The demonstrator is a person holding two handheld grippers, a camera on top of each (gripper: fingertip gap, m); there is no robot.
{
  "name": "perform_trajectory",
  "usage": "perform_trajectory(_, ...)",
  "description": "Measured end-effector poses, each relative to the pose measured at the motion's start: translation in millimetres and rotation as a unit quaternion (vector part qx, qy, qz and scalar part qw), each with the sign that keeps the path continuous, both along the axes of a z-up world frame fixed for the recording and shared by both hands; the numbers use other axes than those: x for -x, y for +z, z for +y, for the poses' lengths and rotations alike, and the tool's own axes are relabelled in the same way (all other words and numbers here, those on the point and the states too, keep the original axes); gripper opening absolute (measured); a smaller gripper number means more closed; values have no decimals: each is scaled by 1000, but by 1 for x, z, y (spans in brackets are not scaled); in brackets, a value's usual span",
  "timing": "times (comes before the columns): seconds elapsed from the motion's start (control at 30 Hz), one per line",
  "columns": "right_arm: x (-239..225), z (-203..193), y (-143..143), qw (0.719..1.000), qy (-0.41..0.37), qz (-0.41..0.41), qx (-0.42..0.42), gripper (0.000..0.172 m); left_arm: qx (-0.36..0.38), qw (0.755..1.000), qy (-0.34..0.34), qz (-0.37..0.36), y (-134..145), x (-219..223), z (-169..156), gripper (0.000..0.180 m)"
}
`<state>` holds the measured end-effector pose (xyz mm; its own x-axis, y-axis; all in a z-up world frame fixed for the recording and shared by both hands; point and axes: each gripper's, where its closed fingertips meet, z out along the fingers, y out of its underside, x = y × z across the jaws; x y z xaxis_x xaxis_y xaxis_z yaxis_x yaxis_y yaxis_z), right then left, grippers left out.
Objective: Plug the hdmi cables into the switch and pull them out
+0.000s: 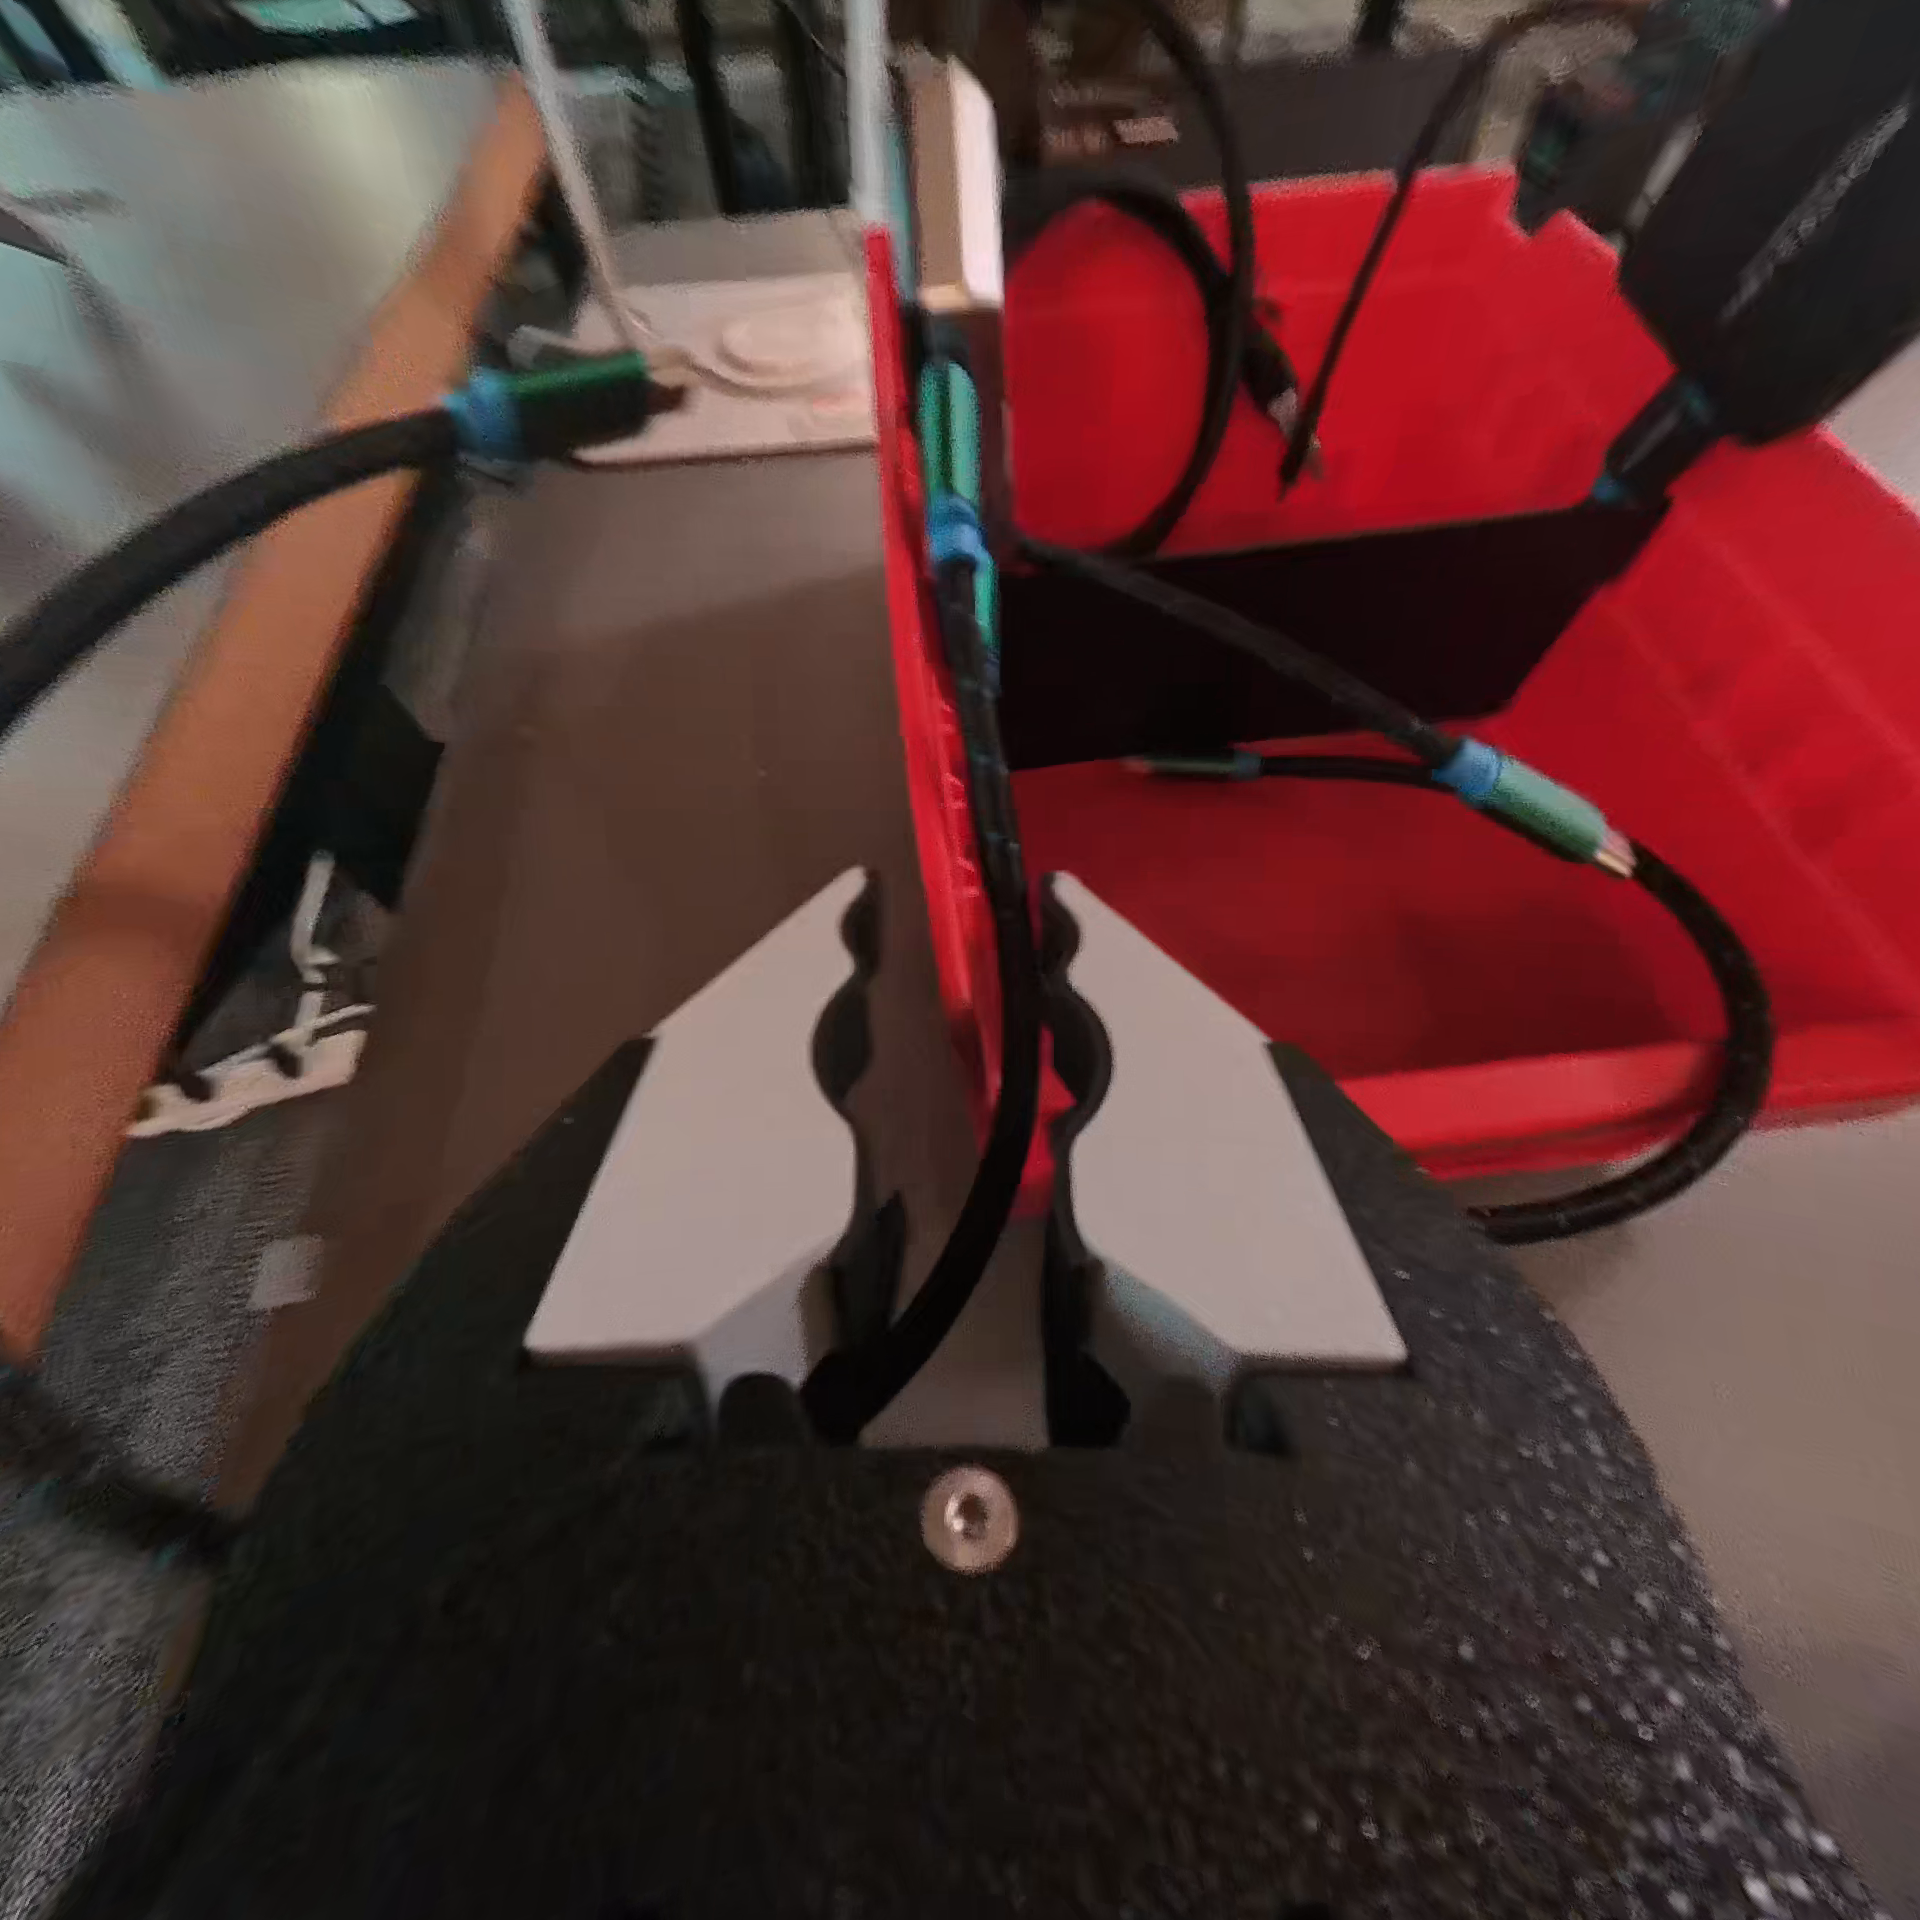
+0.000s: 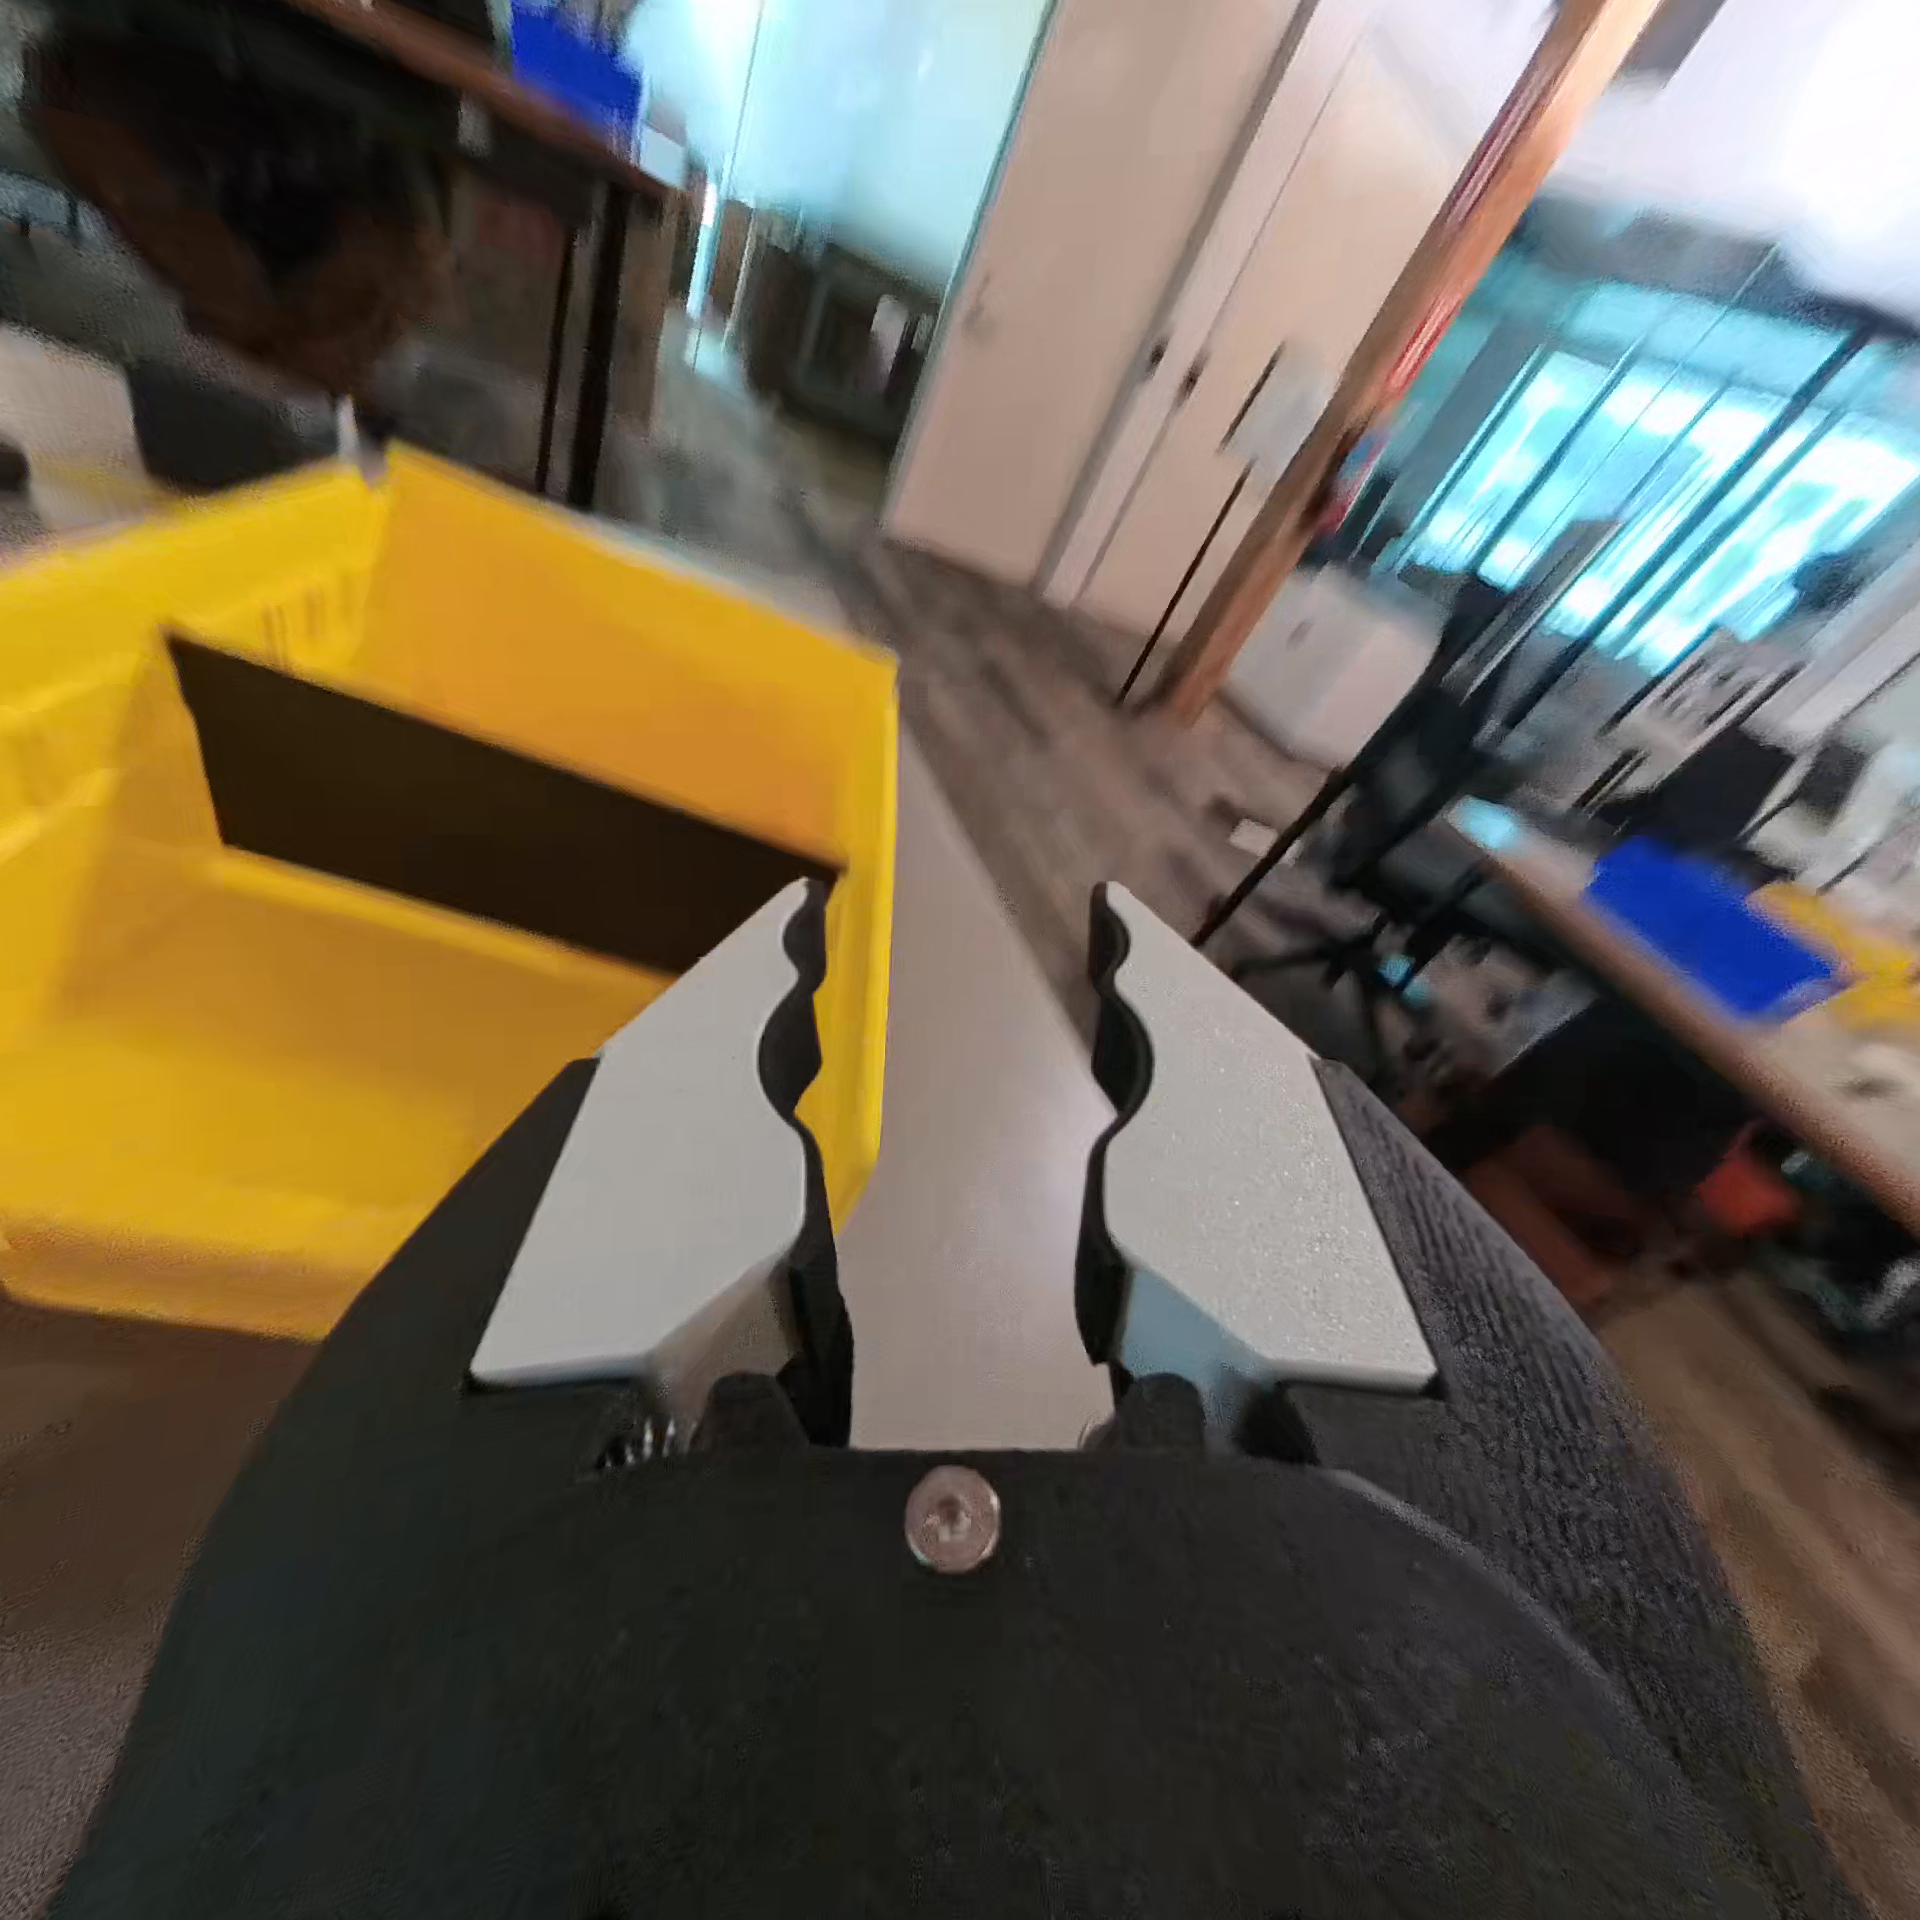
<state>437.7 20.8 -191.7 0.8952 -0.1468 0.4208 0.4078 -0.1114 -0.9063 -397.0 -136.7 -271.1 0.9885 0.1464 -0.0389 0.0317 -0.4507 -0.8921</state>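
Observation:
In the left wrist view my left gripper [image 1: 958, 883] is open. A black braided HDMI cable [image 1: 1007, 955] runs up between the jaws along the right pad, and the left pad stands clear of it. The cable follows the wall of a red bin [image 1: 1455, 343] up to its green plug with a blue band [image 1: 951, 416]. A second green plug [image 1: 1527, 810] lies inside the bin, and a third [image 1: 571, 400] hangs at the left. A black box-shaped device [image 1: 1797, 229] sits at the top right with a cable at its lower end. My right gripper [image 2: 958, 891] is open and empty.
A black divider [image 1: 1299, 623] crosses the red bin, with thinner black cables behind it. A yellow bin [image 2: 468, 644] with a black divider [image 2: 468, 810] stands left of my right gripper on the grey table [image 2: 966, 1143]. A wooden-edged table [image 1: 260, 675] runs along the left. Tip to tip, the grippers are about 85 centimetres apart.

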Motion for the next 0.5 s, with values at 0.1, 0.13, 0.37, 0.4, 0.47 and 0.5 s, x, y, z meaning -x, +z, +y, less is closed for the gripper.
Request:
perform_trajectory(0.1,45,-15,55,993,34,-60,-98,47,-91,992,58,61,43,2,-17,58)
perform_trajectory(0.13,65,-17,69,988,57,-68,-124,46,-132,987,58,75,61,-4,-21,63)
perform_trajectory(0.37,273,4,105,892,371,47,-254,37,-211,971,-110,-1,131,-99,29,77)
perform_trajectory(0.4,308,9,98,874,415,72,-242,37,-210,969,-129,-9,134,-114,42,77)
perform_trajectory(0.47,364,23,76,854,461,87,-225,38,-194,969,-148,-28,132,-138,70,78)
perform_trajectory(0.5,384,35,63,853,463,86,-224,38,-176,972,-150,-36,126,-146,84,82)
